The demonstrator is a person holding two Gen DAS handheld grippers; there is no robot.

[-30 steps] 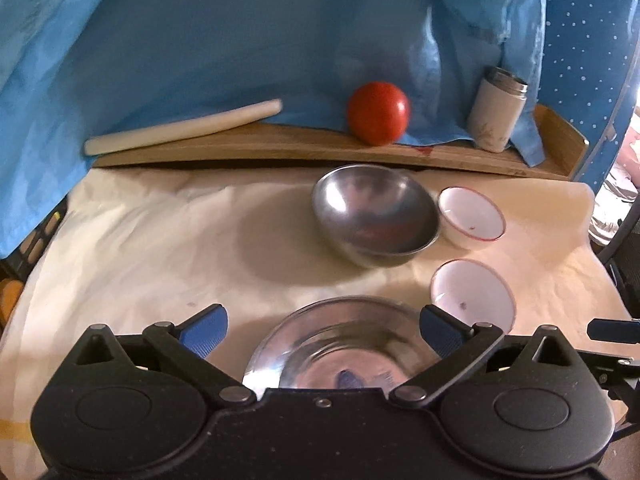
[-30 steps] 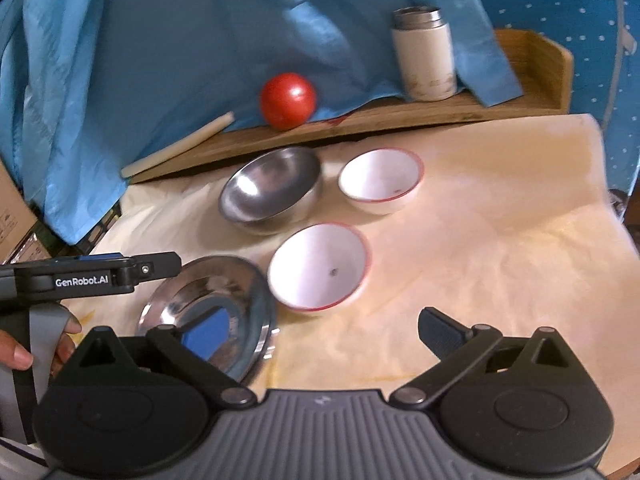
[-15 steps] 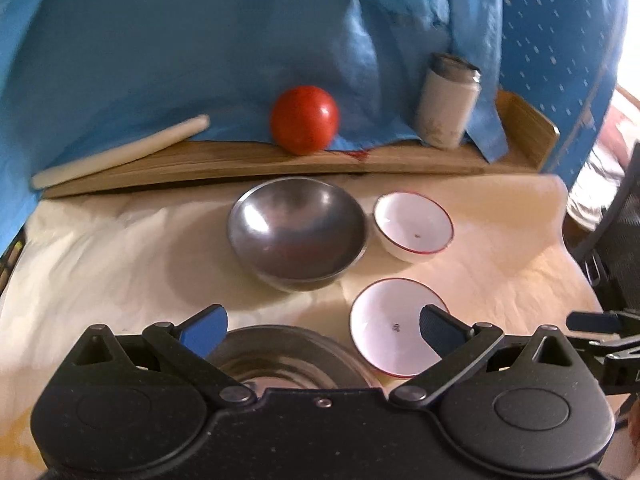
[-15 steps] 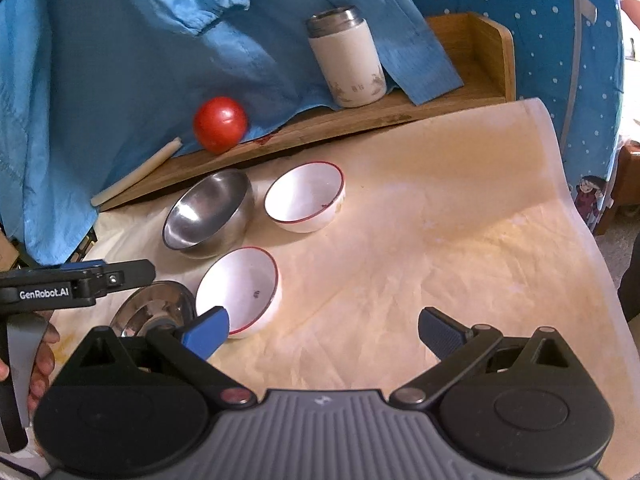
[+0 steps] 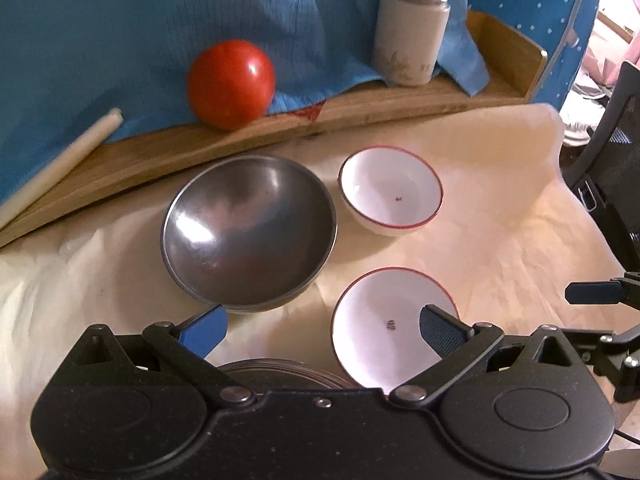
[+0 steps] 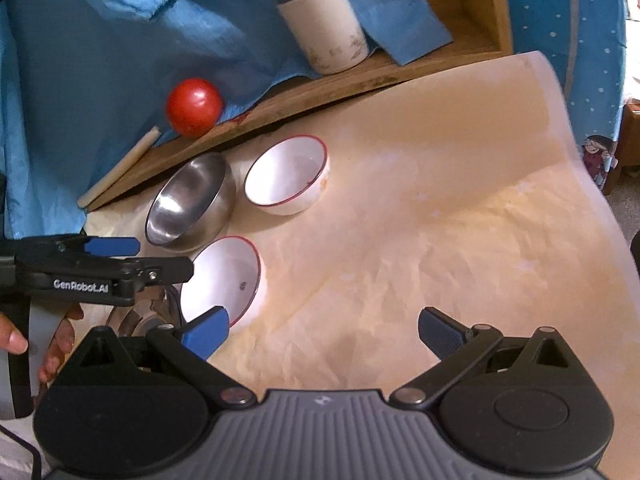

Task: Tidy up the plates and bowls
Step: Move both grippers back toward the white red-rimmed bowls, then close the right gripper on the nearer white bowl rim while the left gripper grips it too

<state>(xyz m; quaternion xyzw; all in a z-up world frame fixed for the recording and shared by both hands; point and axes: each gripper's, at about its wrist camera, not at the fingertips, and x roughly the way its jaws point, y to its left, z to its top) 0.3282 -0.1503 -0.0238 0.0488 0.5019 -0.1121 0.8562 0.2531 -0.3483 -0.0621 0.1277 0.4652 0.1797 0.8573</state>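
Cream paper covers the surface [image 6: 460,208], with a blue cloth [image 5: 120,32] draped behind a wooden shelf [image 5: 360,112] that keeps a tomato [image 5: 231,83], a white flask [image 5: 410,32] and a pale rod [image 5: 56,160] clear of the work area. In the left wrist view the steel bowl [image 5: 248,228] sits at 12 o'clock, the far white bowl [image 5: 390,196] at 1 o'clock just beside it, and the near white bowl [image 5: 384,320] close in at 2 o'clock. A steel plate [image 5: 280,372] shows only as a rim under the left claw [image 5: 320,328], probably still flat on the paper. The left claw is spread wide and empty, seemingly lined up on the near white bowl so the matching pair can be nested. The right claw [image 6: 322,330] is equally wide, empty, waiting over bare paper.
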